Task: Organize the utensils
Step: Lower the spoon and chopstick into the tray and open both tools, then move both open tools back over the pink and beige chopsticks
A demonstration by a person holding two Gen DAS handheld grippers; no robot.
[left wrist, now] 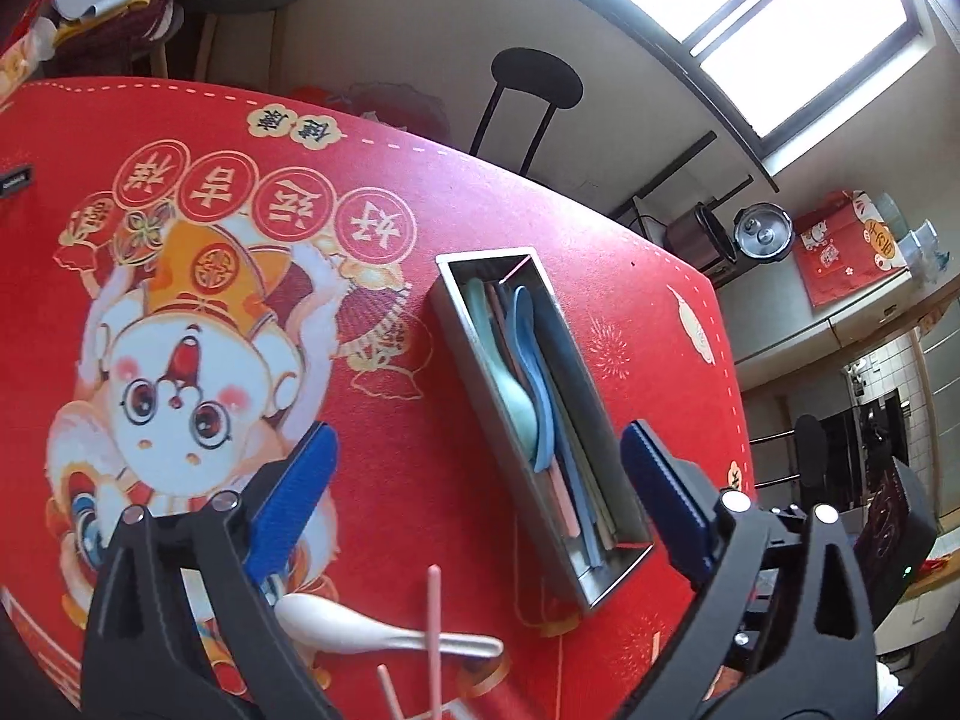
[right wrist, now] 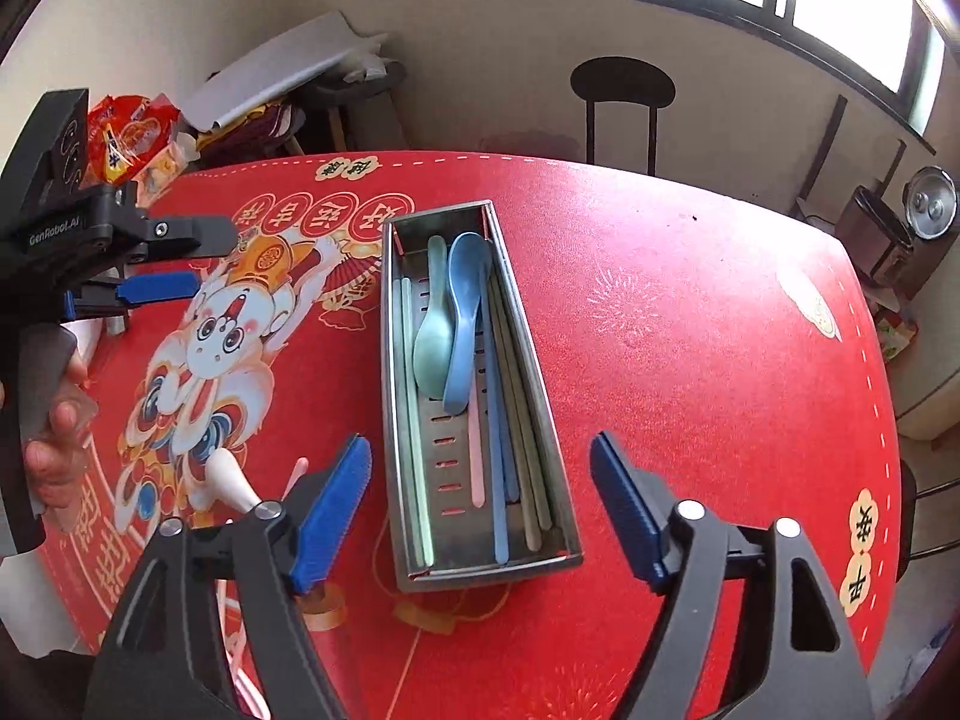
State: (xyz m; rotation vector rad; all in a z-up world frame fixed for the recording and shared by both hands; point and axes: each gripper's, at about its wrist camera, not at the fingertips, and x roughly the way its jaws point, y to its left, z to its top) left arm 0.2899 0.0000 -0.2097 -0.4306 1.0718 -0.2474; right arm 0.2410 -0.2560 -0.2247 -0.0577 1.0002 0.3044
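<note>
A steel utensil box [right wrist: 543, 414] stands on the red table mat; it also shows in the left wrist view [left wrist: 462, 354]. It holds a green spoon [right wrist: 433, 336], a blue spoon [right wrist: 465, 324] and several chopsticks [right wrist: 498, 480]. A white spoon [left wrist: 354, 627] and pink chopsticks [left wrist: 433, 630] lie on the mat near the box's front left. The white spoon also shows in the right wrist view [right wrist: 231, 477]. My left gripper [left wrist: 480, 498] is open and empty above the white spoon. My right gripper [right wrist: 480, 510] is open and empty over the box's near end.
The red mat [right wrist: 690, 360] with a cartoon lion print covers the round table. A black stool [right wrist: 621, 102] stands behind the far edge. Snack packets [right wrist: 135, 138] lie at the back left. A pressure cooker [right wrist: 927, 204] sits on the floor at the right.
</note>
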